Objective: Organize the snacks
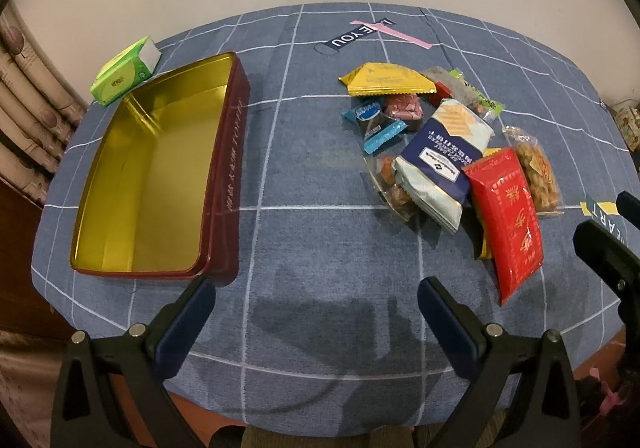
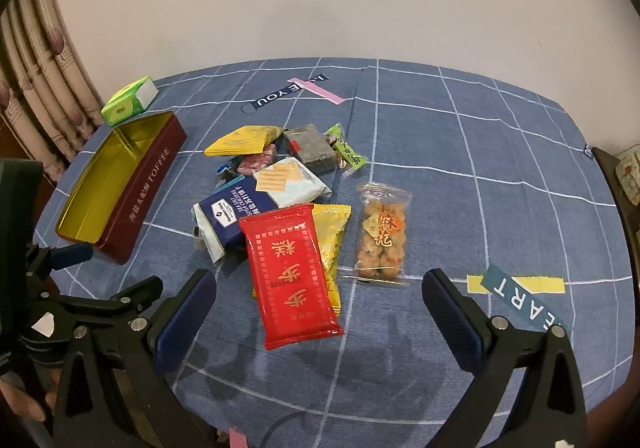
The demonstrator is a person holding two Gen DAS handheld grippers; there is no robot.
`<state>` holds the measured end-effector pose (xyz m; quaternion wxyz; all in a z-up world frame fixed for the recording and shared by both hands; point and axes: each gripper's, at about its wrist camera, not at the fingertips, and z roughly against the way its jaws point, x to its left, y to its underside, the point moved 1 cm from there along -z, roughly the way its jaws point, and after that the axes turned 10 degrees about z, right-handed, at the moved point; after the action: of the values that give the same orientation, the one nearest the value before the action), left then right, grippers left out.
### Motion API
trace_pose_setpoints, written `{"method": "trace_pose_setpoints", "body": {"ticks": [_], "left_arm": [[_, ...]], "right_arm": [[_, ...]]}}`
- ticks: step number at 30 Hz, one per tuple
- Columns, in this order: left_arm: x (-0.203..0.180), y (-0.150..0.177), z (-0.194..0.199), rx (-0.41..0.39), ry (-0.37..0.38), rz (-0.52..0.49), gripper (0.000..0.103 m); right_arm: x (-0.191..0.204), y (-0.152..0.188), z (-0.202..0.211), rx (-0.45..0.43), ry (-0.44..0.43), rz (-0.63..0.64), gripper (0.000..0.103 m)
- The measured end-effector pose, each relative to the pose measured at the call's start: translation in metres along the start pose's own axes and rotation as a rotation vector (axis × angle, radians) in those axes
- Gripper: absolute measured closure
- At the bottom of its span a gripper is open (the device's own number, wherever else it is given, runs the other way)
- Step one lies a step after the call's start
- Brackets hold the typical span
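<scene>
While nothing sits in the toffee tin (image 1: 160, 176) yet, and every packet lies heaped on the table (image 1: 312, 240) to its right, clearly at the very start: first pick not yet made. Nearest the right hand-held gripper (image 2: 320, 312): the red packet (image 2: 292, 276), lying on top of a yellow packet (image 2: 332, 232) and leaning on the blue-and-white cracker bag (image 2: 236, 216). Just beside these, apart on the cloth, a clear bag of fried twists (image 2: 382, 236). Farther back, a yellow wrapper (image 2: 244, 140), a pink sweet (image 2: 260, 162), a dark packet (image 2: 312, 152) and a small green one (image 2: 346, 152), bunched together.

Probably calls for lowering over the red packet, closing across its narrow width, lifting clear of the yellow one beneath, then carrying left to the tin. Slippery film; likely to slide or drag its neighbour.

Right hand-held gripper: jaws spread wide, holding nothing, hovering above the near edge of the heap, aimed forward and down. Left hand-held gripper (image 1: 316, 308): likewise wide apart and empty, poised over bare cloth between tin and heap, near the tin's front corner. Green tissue pack (image 1: 126, 68) behind the tin, not part of the heap.
</scene>
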<state>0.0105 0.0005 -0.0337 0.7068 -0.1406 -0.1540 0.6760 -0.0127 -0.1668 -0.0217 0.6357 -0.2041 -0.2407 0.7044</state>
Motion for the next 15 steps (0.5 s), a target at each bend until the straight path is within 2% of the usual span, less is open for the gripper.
{"method": "trace_pose_setpoints", "body": {"ticks": [12, 15], "left_arm": [[0.001, -0.003, -0.003, -0.007, -0.002, -0.005, 0.000], [0.001, -0.006, -0.003, -0.017, -0.002, -0.015, 0.000]], "right_arm": [[-0.016, 0.003, -0.010, 0.026, 0.036, -0.024, 0.001], [-0.029, 0.005, -0.017, 0.049, 0.059, -0.042, 0.010]]}}
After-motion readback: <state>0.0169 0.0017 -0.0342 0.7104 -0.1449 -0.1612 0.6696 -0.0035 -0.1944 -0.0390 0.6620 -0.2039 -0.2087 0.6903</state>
